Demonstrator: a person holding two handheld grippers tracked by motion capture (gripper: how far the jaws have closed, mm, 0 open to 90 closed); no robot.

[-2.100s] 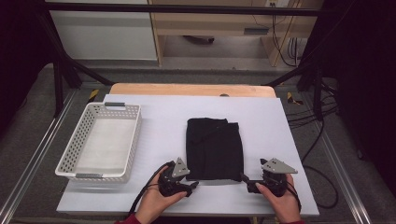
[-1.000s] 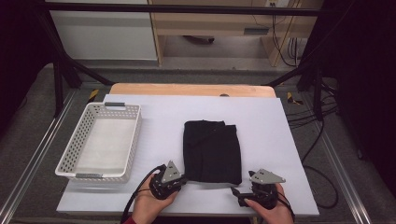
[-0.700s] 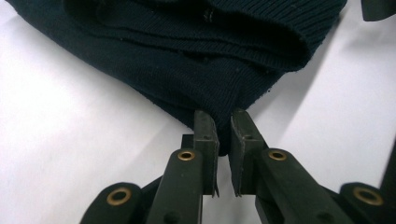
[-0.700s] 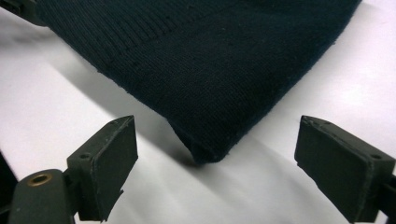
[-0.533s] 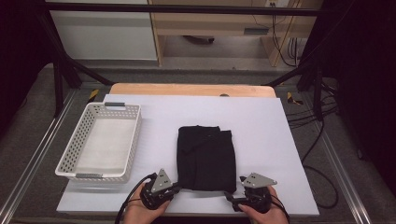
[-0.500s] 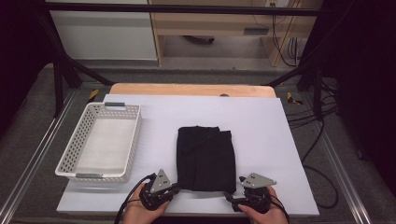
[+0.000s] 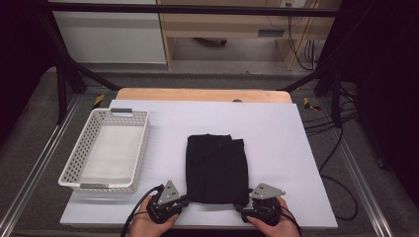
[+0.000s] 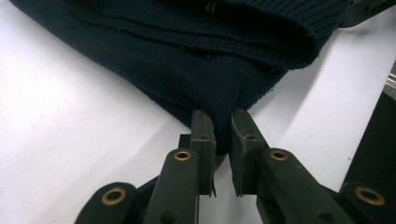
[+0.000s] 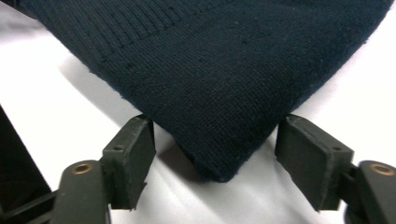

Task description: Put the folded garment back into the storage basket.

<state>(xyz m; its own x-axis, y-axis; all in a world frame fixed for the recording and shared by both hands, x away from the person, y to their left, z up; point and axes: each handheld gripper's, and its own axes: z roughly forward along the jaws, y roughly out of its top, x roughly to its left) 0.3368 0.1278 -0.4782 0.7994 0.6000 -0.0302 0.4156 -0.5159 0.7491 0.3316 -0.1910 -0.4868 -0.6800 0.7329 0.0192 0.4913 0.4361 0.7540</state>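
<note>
Sweater [image 7: 216, 169], dark and folded into a tall rectangle, lies on the white table [image 7: 276, 128] just right of centre, its near edge close to the table's front. In the left gripper view the knit looks navy, with ribbed edges stacked in layers [image 8: 201, 51]; the far part of the garment runs off the top of that view. In the right gripper view a folded corner [image 9: 219, 116] points toward the camera, and the rest is cut off at the top.

To the left of the sweater, apart from it, sits a white basket [image 7: 84, 153] with perforated walls; what lies inside is hard to make out beyond a pale floor.

At the near left corner of the sweater the left gripper [image 7: 184, 202] is pinched on the cloth: the left gripper view [image 8: 222, 140] shows a fold of knit caught between the two nearly closed jaws. The left hand [image 7: 150, 224] is partly cut off by the bottom edge.

At the near right corner the right gripper [image 7: 243, 207] sits with its jaws spread wide [image 9: 212, 154], one on each side of the corner, the cloth lying loose between them. The right hand [image 7: 269, 223] is likewise cropped at the bottom
</note>
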